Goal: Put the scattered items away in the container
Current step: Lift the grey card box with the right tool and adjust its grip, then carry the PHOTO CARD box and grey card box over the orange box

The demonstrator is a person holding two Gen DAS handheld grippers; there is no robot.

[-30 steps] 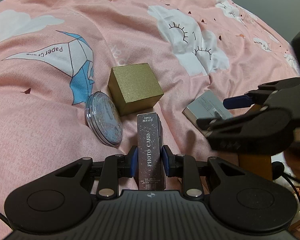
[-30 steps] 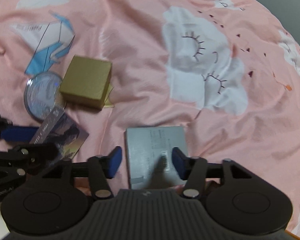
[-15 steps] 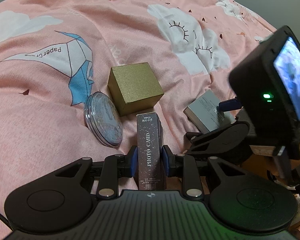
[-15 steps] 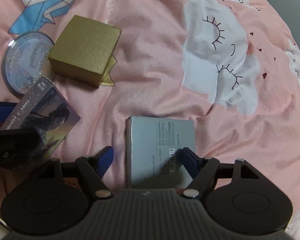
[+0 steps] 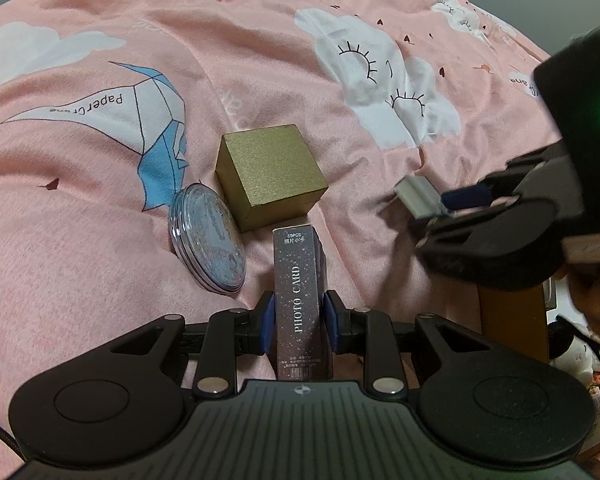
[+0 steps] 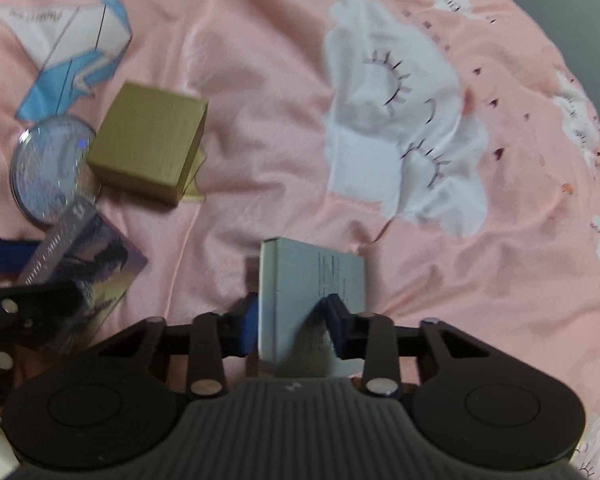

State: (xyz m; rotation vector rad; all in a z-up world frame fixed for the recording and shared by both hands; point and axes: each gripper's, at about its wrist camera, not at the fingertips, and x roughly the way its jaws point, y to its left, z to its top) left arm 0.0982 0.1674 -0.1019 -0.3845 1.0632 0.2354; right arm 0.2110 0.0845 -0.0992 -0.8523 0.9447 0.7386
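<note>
My left gripper (image 5: pixel 298 326) is shut on a dark "PHOTO CARD" box (image 5: pixel 300 300), held upright just above the pink bedspread; the box also shows in the right wrist view (image 6: pixel 88 264). My right gripper (image 6: pixel 292 324) is shut on a flat grey box (image 6: pixel 312 288), tilted up off the bed; it shows in the left wrist view (image 5: pixel 420 196) at the right. A gold cube box (image 5: pixel 268 176) and a round clear tin (image 5: pixel 208 236) lie just ahead of the left gripper. No container is in view.
The pink bedspread (image 5: pixel 100 260) with cloud and paper-crane prints fills both views and is wrinkled. The gold box (image 6: pixel 148 148) and round tin (image 6: pixel 52 172) lie left of the right gripper. A wooden piece (image 5: pixel 516 320) and cables sit at the bed's right edge.
My right gripper has closed on the grey box and tipped it up off the bed. My left gripper still holds the photo card box, nearly unmoved.
</note>
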